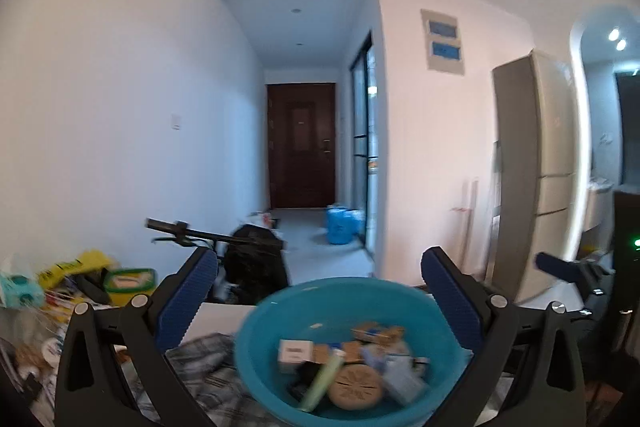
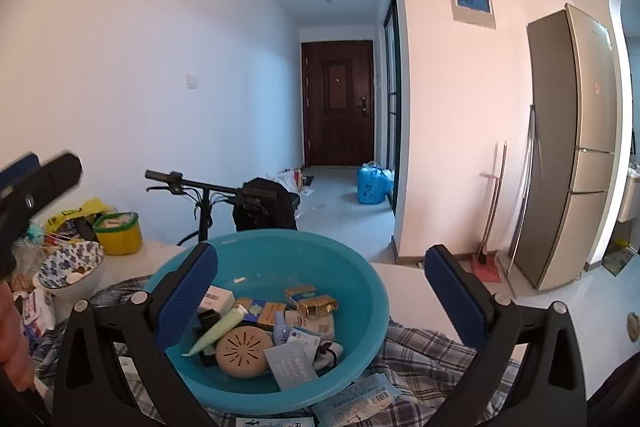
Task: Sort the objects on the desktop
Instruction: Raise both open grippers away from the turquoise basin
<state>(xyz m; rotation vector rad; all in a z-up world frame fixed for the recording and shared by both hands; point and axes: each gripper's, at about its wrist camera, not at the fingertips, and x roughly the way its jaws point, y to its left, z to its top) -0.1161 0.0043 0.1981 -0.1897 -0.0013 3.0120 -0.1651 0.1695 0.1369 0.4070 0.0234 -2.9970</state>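
The right gripper (image 2: 318, 267) stands wide open above the teal basin (image 2: 360, 291), which holds a green tube (image 2: 218, 331) and perhaps small cartons.

One basin (image 2: 372, 307), one patterned bowl (image 2: 70, 263), one bicycle (image 2: 208, 195)

The teal basin (image 2: 280, 259) heaped with small items fills the middle of the table (image 2: 404, 279), sitting on plaid cloth (image 2: 424, 355). Left stands a patterned bowl (image 2: 70, 263) and a yellow tub (image 2: 118, 233); the white tabletop at right lies bare.
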